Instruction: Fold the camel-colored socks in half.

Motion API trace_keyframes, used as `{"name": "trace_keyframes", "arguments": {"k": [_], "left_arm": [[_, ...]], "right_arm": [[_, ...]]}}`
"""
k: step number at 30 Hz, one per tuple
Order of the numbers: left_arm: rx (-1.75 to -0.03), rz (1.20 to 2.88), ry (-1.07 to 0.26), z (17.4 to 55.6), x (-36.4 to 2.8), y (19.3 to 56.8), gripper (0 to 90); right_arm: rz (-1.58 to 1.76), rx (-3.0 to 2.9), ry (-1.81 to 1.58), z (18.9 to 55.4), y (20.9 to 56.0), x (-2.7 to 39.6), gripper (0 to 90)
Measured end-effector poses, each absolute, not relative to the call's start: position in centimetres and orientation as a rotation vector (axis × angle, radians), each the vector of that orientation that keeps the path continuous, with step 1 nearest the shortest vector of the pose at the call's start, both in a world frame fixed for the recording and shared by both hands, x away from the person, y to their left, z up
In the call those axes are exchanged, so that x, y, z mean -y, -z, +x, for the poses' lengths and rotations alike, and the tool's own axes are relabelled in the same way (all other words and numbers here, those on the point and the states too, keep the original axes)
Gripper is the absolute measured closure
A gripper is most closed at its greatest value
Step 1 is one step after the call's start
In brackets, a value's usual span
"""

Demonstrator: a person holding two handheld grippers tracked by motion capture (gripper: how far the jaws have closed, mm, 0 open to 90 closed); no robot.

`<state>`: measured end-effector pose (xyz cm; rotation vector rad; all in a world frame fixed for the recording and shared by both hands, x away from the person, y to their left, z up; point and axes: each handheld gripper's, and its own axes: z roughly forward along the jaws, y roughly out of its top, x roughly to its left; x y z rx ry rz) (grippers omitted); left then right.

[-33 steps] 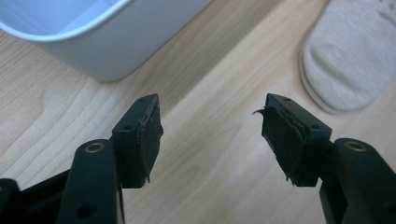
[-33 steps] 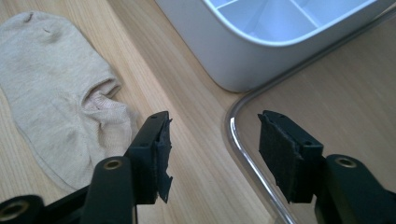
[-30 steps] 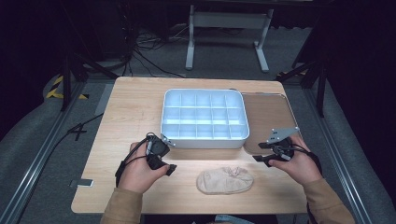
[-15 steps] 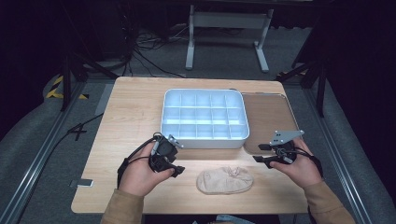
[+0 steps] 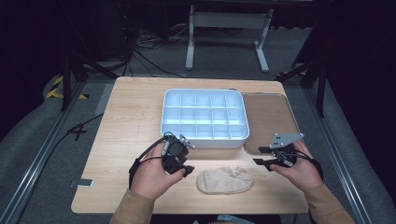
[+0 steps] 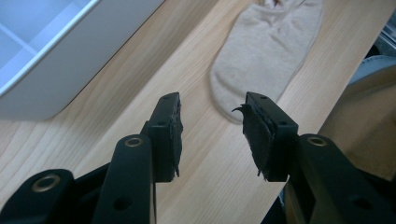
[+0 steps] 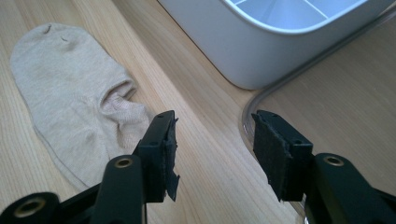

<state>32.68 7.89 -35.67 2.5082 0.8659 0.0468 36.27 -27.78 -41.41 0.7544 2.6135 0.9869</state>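
Since a second ago the left gripper (image 5: 186, 169) has slid toward the sock (image 5: 225, 181), jaws narrowing yet apart and empty; sock lies lengthwise at its three o'clock, nearer than the right gripper (image 5: 262, 156), also apart.

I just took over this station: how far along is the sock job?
Nothing looks done: the beige sock lies flat on the table, and the white divided box is empty. In hand: the left gripper, jaws just closing, and right gripper flank it, holding nothing. Grasping and whatever follows remain.
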Motion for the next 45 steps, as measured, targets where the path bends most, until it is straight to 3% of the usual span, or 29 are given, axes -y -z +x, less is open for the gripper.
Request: {"name": "trace_keyframes", "arguments": {"k": [16,29,45], "left_arm": [[-0.821,2.544,0.079,33.2,-4.0,38.7,60.9],[-0.911,2.552,0.175,33.9,-2.7,42.5,63.5],[-1.005,2.576,0.135,33.7,-2.6,43.3,60.5]], "right_arm": [[0.746,-2.621,-0.966,35.7,41.9,27.6,49.8],[0.718,-2.646,-0.948,35.5,42.4,27.0,49.8],[0.677,-2.652,-0.935,35.2,42.5,26.4,48.9]]}}
